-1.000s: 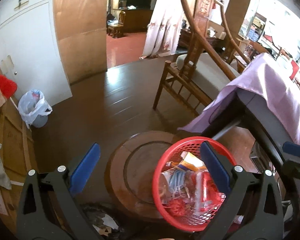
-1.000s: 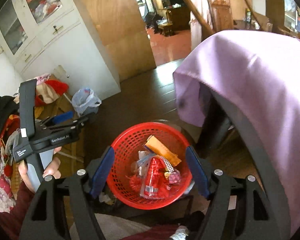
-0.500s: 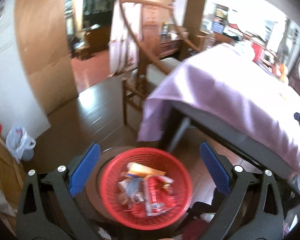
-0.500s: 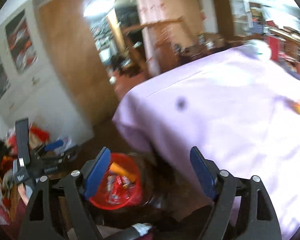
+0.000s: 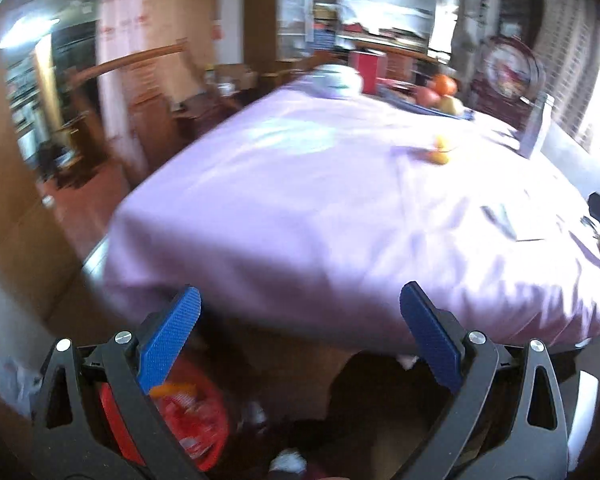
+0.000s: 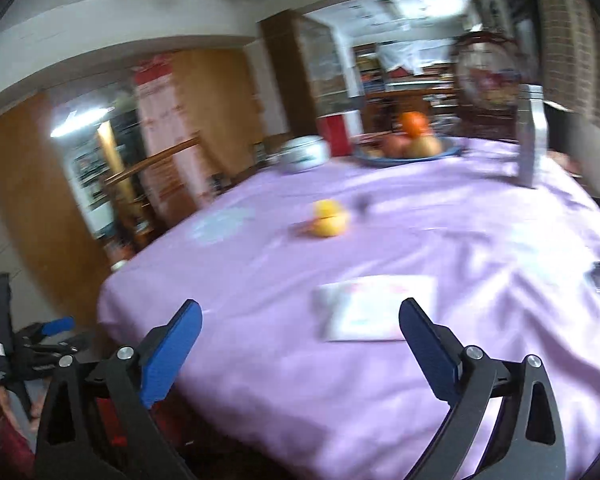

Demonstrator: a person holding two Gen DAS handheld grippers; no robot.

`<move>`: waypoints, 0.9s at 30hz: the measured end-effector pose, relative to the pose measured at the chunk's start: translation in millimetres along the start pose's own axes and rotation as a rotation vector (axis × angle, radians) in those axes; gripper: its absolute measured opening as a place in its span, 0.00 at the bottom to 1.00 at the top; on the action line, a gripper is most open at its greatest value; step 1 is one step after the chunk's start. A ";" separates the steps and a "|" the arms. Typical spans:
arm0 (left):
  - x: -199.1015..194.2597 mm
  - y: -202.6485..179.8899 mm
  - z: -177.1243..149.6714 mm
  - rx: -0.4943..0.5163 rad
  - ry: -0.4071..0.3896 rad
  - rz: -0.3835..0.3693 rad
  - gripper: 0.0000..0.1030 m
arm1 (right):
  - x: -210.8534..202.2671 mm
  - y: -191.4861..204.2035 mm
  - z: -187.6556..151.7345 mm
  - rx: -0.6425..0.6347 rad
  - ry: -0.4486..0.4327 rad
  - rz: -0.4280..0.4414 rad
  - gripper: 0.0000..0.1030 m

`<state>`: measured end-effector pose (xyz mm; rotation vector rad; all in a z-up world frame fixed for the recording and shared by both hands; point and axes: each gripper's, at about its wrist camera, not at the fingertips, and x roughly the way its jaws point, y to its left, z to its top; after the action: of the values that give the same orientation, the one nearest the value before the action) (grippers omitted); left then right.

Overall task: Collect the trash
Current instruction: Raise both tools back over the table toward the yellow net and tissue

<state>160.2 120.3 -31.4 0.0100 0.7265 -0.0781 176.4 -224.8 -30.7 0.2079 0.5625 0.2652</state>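
Observation:
A table under a purple cloth fills both views, which are blurred by motion. On it a white flat packet lies just beyond my right gripper, whose jaws are opening with nothing between them. Farther back sits a small yellow thing, also in the left wrist view. My left gripper stands open and empty before the table's near edge. The red basket of wrappers sits low at the left, partly behind the left finger. A hand holds the left gripper at the lower left.
At the table's far side are a blue plate of fruit, a white bowl and an upright silver object. A wooden chair back stands beyond the left corner. A white plastic bag lies on the floor.
Both views have swung up and right from the red basket to the tabletop. The basket has slid to the lower left of the left view and out of the right view. The right jaws stand wider.

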 end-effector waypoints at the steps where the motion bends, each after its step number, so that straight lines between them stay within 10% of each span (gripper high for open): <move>1: 10.8 -16.3 12.5 0.033 0.005 -0.014 0.93 | -1.8 -12.2 1.5 0.007 -0.009 -0.028 0.94; 15: 177.9 -180.4 153.0 0.199 0.107 -0.108 0.94 | 40.3 -98.5 17.6 0.042 -0.001 -0.212 0.94; 24: 276.0 -202.0 172.7 0.171 0.252 -0.080 0.93 | 56.1 -112.4 22.9 0.138 0.090 -0.075 0.94; 27: 275.2 -198.9 173.1 0.176 0.234 -0.072 0.72 | 60.7 -122.2 22.5 0.200 0.108 -0.076 0.95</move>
<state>465.0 -103.0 -81.1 0.1636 0.9517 -0.2127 261.5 -324.7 -74.7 0.3666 0.7027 0.1465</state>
